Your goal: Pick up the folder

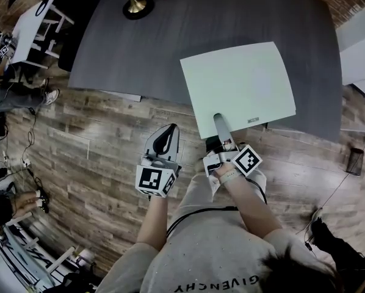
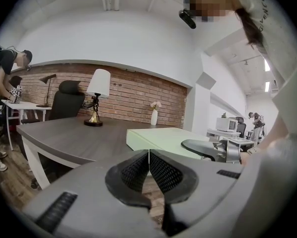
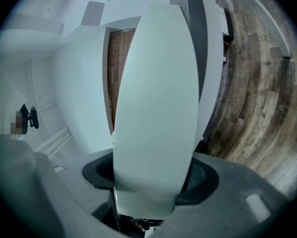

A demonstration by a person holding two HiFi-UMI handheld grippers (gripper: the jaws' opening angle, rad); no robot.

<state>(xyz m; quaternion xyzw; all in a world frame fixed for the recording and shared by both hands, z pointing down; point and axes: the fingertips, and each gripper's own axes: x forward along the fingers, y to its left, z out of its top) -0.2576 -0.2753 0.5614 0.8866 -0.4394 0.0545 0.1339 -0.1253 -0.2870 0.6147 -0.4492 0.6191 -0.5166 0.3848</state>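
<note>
A thick pale green folder [image 1: 237, 87] lies flat at the near right of the dark grey desk [image 1: 170, 47], its near edge past the desk's rim. My right gripper [image 1: 220, 122] has that near edge between its jaws, one jaw lying on top of the cover. In the right gripper view the folder [image 3: 156, 98] fills the whole gap and both pads touch it. My left gripper [image 1: 168, 131] is shut and empty, held over the wooden floor just left of the folder [image 2: 163, 138]. In its own view the left gripper [image 2: 149, 155] has its pads pressed together.
A brass-footed lamp [image 1: 137, 5] stands at the desk's far edge, with a white vase [image 2: 154, 117] by the brick wall. A black office chair [image 2: 66, 100] and a white side table [image 1: 30, 29] with a person [image 1: 5, 84] are at the left. A black bin [image 1: 355, 160] stands right.
</note>
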